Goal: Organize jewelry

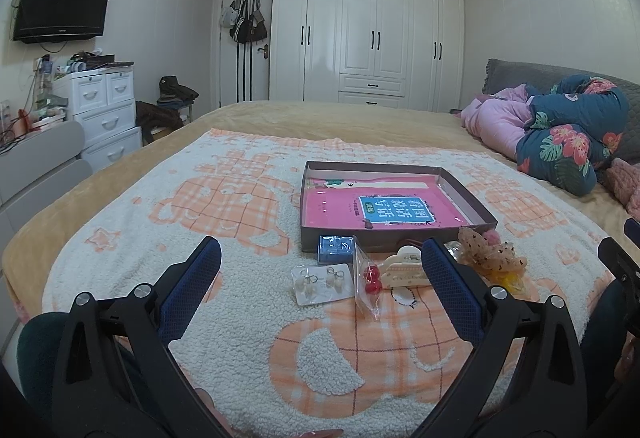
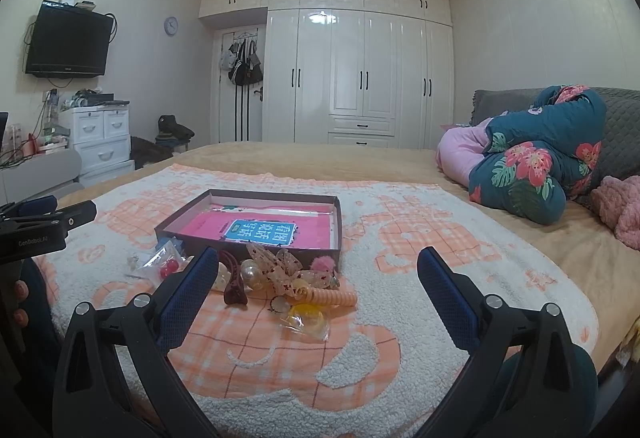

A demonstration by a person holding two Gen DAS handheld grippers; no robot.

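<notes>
A shallow cardboard box (image 1: 472, 203) (image 2: 176, 220) with a pink book inside lies on the orange-and-white blanket. In front of it sit an earring card (image 1: 320, 284), a clear bag with red beads (image 1: 370, 280) (image 2: 166, 266), a small blue box (image 1: 335, 248), a cream hair clip (image 1: 402, 268), a sheer bow (image 1: 484, 252) (image 2: 280, 266), a dark claw clip (image 2: 232, 284), an orange spiral tie (image 2: 332, 296) and a yellow piece in plastic (image 2: 306, 318). My left gripper (image 1: 320, 256) stands open before the earring card. My right gripper (image 2: 318, 258) stands open, with the pile just ahead of its left finger.
The blanket (image 1: 224, 318) covers a tan bed. Folded floral and pink quilts (image 2: 536, 161) lie at the right. White wardrobes (image 1: 368, 33) stand behind, a white drawer unit (image 1: 104, 109) and a wall television (image 1: 60, 1) at the left. The left gripper's body (image 2: 36, 230) shows at the right view's left edge.
</notes>
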